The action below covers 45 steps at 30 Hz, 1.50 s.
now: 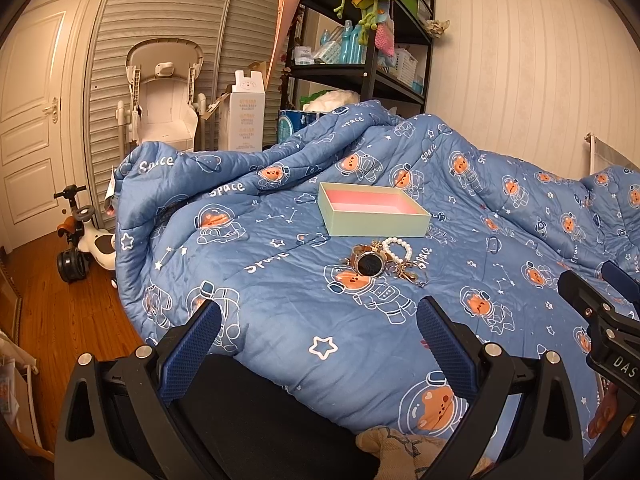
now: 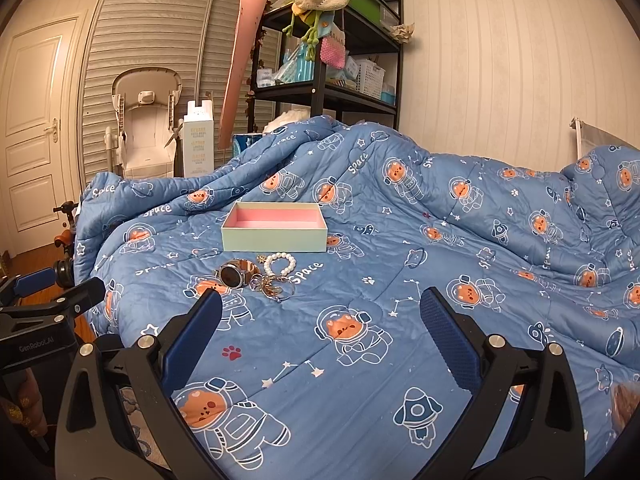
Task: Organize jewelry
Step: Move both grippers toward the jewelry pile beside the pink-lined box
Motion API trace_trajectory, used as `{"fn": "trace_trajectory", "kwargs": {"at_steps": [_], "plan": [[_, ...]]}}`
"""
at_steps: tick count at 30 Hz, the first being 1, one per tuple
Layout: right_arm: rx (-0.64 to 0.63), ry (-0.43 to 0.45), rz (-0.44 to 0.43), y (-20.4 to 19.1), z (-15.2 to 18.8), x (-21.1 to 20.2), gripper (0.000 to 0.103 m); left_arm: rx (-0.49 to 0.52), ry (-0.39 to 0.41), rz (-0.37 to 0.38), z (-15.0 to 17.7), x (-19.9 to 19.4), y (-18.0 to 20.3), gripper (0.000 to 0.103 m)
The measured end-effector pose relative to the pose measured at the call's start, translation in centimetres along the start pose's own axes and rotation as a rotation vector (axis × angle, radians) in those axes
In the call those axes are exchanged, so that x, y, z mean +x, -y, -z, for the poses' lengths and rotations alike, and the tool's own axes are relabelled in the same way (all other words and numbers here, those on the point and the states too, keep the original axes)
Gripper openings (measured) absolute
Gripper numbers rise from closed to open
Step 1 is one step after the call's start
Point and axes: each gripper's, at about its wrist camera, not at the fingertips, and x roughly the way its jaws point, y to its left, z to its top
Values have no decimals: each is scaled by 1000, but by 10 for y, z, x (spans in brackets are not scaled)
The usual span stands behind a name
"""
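In the middle of the left wrist view, a pale green box [image 1: 374,210] with a pink lining sits open on a blue space-print quilt [image 1: 280,320] that covers the bed. Just below the box in the frame lies a small cluster of jewelry: a gold watch [image 1: 367,263] with a dark round face, a white pearl bracelet [image 1: 397,250] to its right, and a tangle of gold chain pieces [image 1: 408,274] below the bracelet. The pieces touch or overlap one another, and none is inside the box.

At the bottom of that view the left gripper [image 1: 318,334] hangs above the quilt with its blue-padded jaws spread wide and nothing between them. The right gripper shows at the right edge of the same frame.

In the right wrist view the box [image 2: 275,227] appears left of centre, with the watch [image 2: 233,275], pearl bracelet [image 2: 280,264] and chain pieces [image 2: 274,288] just below it. The right gripper [image 2: 320,330] is likewise wide open and empty, well short of the jewelry. A black shelf unit [image 2: 320,64] stands against the wall in the upper centre.
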Motion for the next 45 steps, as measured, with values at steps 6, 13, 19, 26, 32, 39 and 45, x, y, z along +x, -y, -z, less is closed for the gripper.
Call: {"fn": "trace_trajectory", "kwargs": {"at_steps": [6, 13, 19, 26, 32, 39, 45], "plan": [[-4, -33, -34, -1, 2, 8, 98, -1, -12, 43, 4, 1, 2, 96], [-1, -129, -119, -3, 2, 30, 98, 14, -53, 96, 5, 11, 9, 96], [44, -287, -198, 3, 8, 68, 98, 9, -99, 123, 6, 20, 9, 96], [-51, -400, -276, -1, 15, 114, 98, 17, -186, 168, 7, 43, 12, 96], [-80, -473, -360, 2, 11, 165, 98, 81, -298, 241, 8, 81, 21, 96], [-127, -520, -443, -3, 5, 216, 86, 148, -248, 266, -16, 121, 20, 96], [-183, -558, -482, -6, 7, 246, 76, 249, -265, 306, -26, 164, 26, 90]]}}
